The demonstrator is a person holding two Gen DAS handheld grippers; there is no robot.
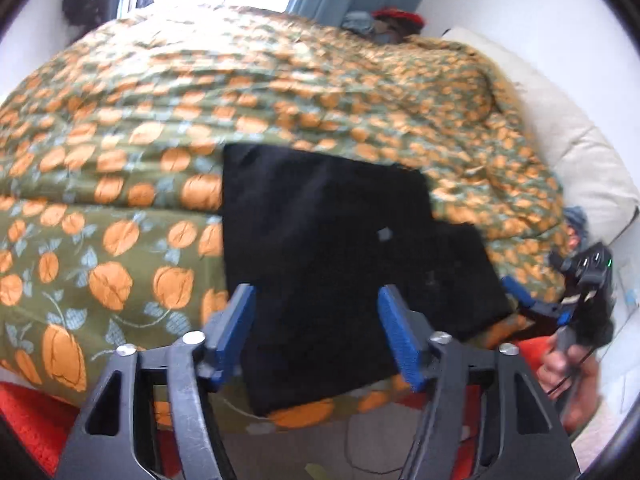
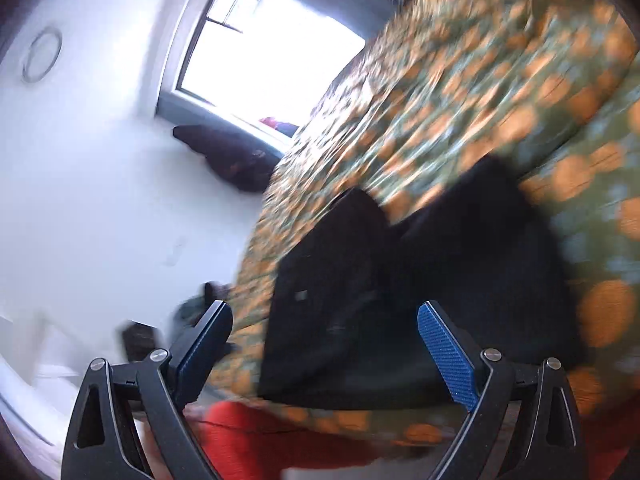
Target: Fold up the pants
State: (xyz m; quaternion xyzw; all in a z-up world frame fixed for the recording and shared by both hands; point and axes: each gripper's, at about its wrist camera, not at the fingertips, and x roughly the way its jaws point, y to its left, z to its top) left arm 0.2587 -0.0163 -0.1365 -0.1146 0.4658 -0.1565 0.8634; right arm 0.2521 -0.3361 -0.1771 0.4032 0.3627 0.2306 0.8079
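Jaws of both grippers, left gripper [image 1: 316,332] and right gripper [image 2: 324,340], are seen spread, empty; pants [image 1: 328,248] lie folded on the bed [image 1: 120,208], seemingly finished.

Matt black cloth pants [image 1: 320,240] on printed cotton-like quilt [image 1: 120,128].

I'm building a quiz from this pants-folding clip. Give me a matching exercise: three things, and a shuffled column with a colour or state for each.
Things:
1. pants
2. bedspread
3. left gripper

Descriptions:
A. green with orange fruit print
B. jaws apart, nothing between the pads
C. black, folded, lying flat on the bed

Pairs: 1-C, 2-A, 3-B
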